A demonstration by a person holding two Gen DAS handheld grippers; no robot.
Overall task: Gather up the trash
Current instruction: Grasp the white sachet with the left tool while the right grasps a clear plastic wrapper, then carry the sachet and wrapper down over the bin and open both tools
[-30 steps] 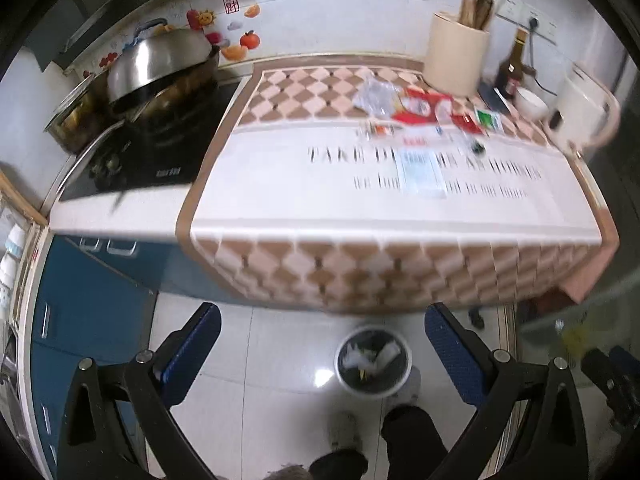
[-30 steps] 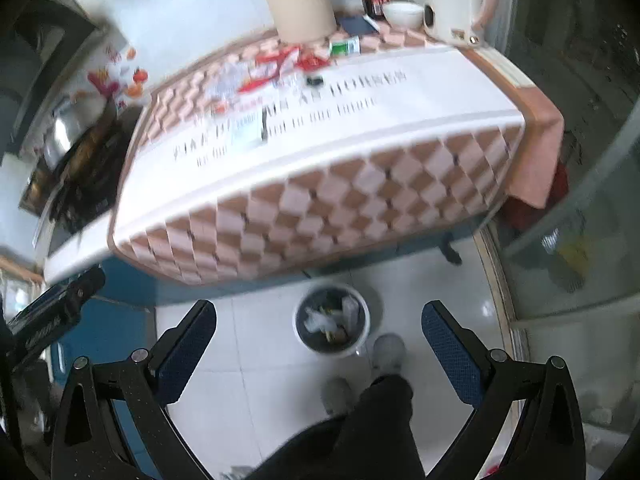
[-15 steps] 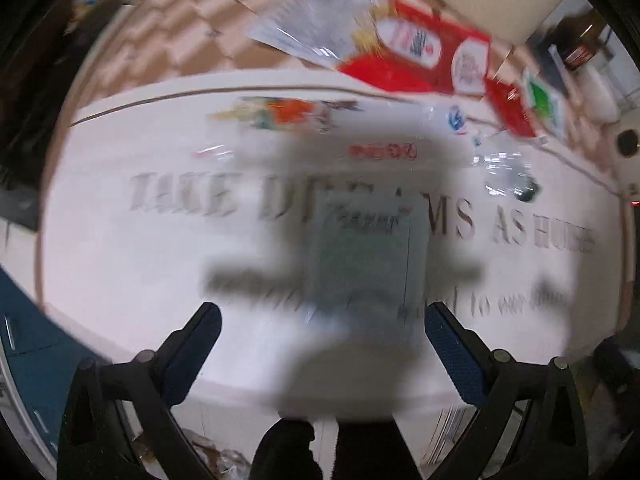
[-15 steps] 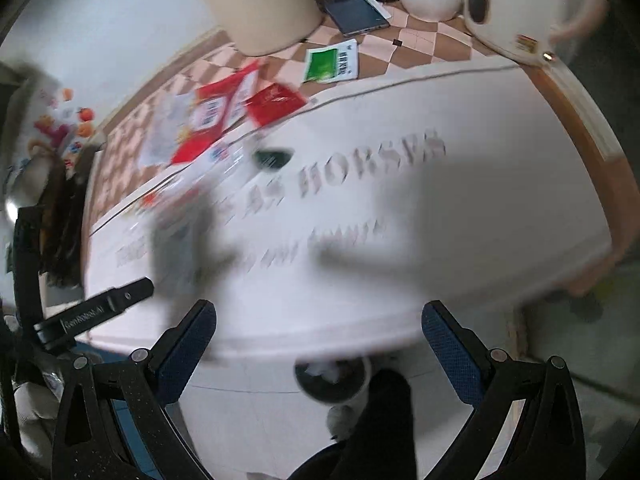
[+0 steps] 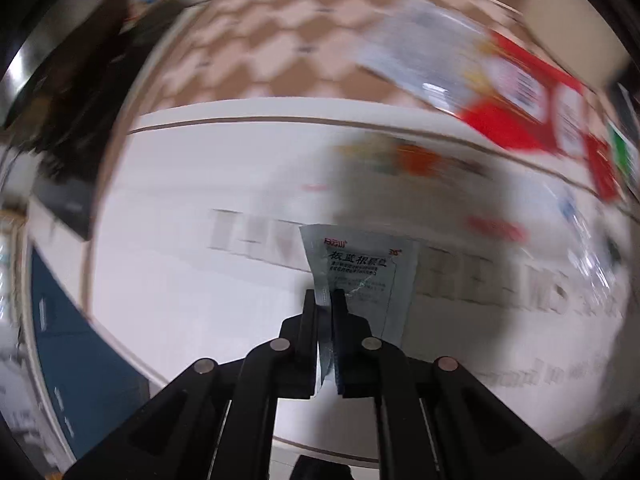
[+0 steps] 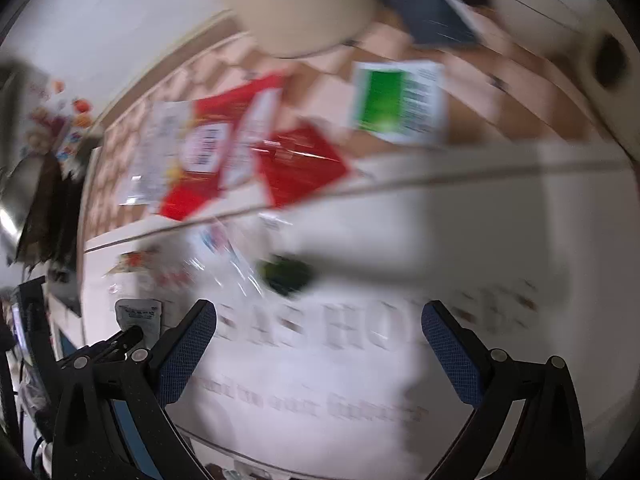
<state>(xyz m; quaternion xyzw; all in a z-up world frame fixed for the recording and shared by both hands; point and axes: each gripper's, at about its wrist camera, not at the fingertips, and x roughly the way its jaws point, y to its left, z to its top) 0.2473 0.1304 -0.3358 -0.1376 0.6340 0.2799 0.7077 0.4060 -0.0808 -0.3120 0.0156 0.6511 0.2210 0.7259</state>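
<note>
Nearest to us, the left gripper [image 5: 325,300] has its jaws clenched on the grey sachet [image 5: 362,276], which they have just been closing onto, biting it along its near left edge while the rest of the packet fans out flat beyond the tips. It sits towards the near edge of the worktop [image 5: 192,264], over the big printed lettering on the cloth. This one looks featherlight and floppy, a thin foil-type pouch, probably slick, so a pinch well in from the rim should carry it fine; a grip right on the corner may let it slide out or fold.

The right gripper [image 6: 318,344] hangs over the same near strip, further towards the worktop's right end, jaws released wide with nothing between the blue pads [image 6: 188,354].

Just beyond it, a crinkled clear wrapper [image 6: 224,256] and a small dark green scrap [image 6: 286,276] lie mid-worktop. The film is soft and springy, I'd say, best taken where it bunches.

Further back, the red packets [image 6: 292,164] overlap by the chequered border, and a green-and-white sachet [image 6: 400,100] lies apart, nearer the far edge. All flat, all light; I reckon each needs an edge lifted first

At the very back stands a cream tub [image 6: 296,4], too blurred to detail
</note>
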